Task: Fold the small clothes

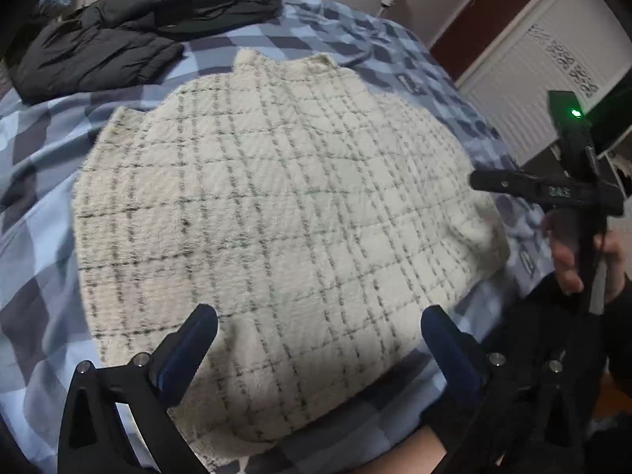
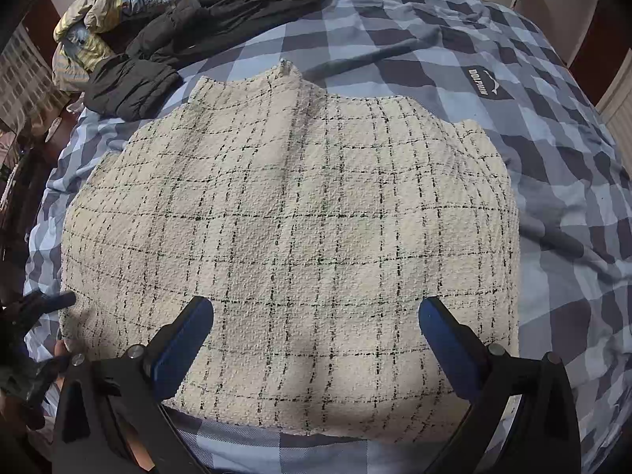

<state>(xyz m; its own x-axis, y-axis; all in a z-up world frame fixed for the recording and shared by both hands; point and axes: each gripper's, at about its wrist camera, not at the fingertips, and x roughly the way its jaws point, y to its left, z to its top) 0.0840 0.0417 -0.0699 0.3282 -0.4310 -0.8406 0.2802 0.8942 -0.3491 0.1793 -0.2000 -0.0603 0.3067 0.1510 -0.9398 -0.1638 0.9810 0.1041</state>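
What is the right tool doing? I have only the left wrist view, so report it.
Observer: The right tool is open, its fingers spread over the near hem of the cream checked garment, holding nothing.
Operator: Read me the label on the bedspread.
Observer: It says DOLPHIN, and it lies beyond the garment's far right corner.
Operator: Report what lies past the black jacket.
Observer: A heap of blue and yellow clothes, to the jacket's left.
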